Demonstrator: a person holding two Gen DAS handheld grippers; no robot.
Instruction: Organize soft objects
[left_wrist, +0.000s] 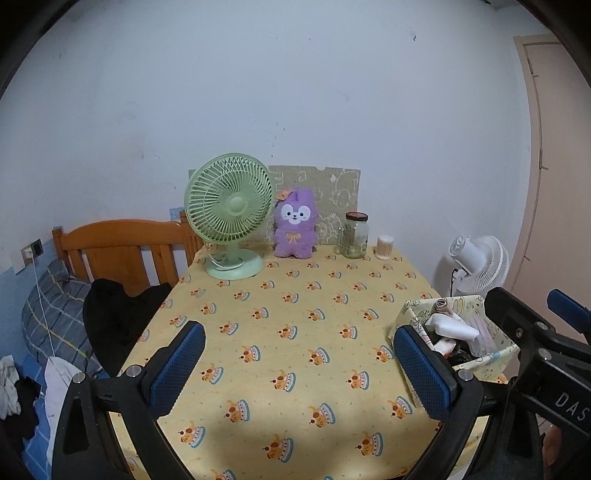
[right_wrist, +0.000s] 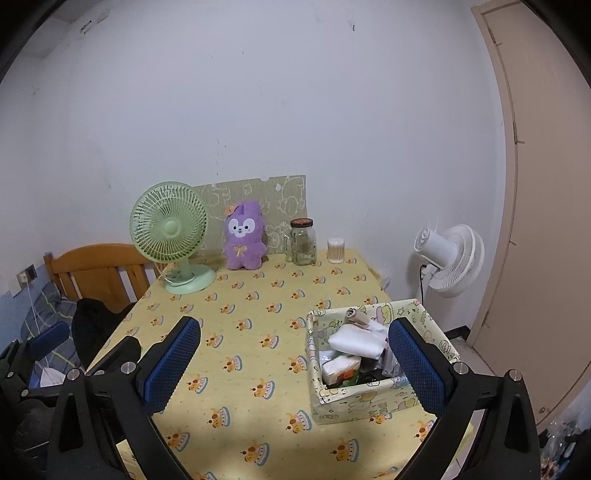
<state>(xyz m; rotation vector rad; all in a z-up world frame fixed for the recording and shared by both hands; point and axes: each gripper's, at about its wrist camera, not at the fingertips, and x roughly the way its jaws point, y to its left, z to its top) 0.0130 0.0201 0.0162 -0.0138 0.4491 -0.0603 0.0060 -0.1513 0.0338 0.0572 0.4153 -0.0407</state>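
Observation:
A purple plush bunny (left_wrist: 295, 224) (right_wrist: 244, 235) sits upright at the table's far edge, against a patterned board. A fabric storage box (right_wrist: 369, 397) (left_wrist: 495, 354) printed with cartoons stands on the right side of the table, holding folded white cloths (right_wrist: 356, 341), a rolled beige cloth (right_wrist: 356, 315) and tissue packs. My left gripper (left_wrist: 295, 365) hovers open over the table's near middle, nothing between its blue pads. My right gripper (right_wrist: 291, 363) is open too, its right finger (right_wrist: 415, 363) in front of the box.
A green desk fan (left_wrist: 229, 210) (right_wrist: 170, 229), a glass jar (left_wrist: 354, 235) (right_wrist: 302, 242) and a cotton-swab tub (left_wrist: 385, 246) (right_wrist: 336, 250) line the back of the yellow tablecloth (left_wrist: 295, 314). A white floor fan (right_wrist: 452, 254) stands right; a wooden headboard (left_wrist: 122, 247) and bedding lie left.

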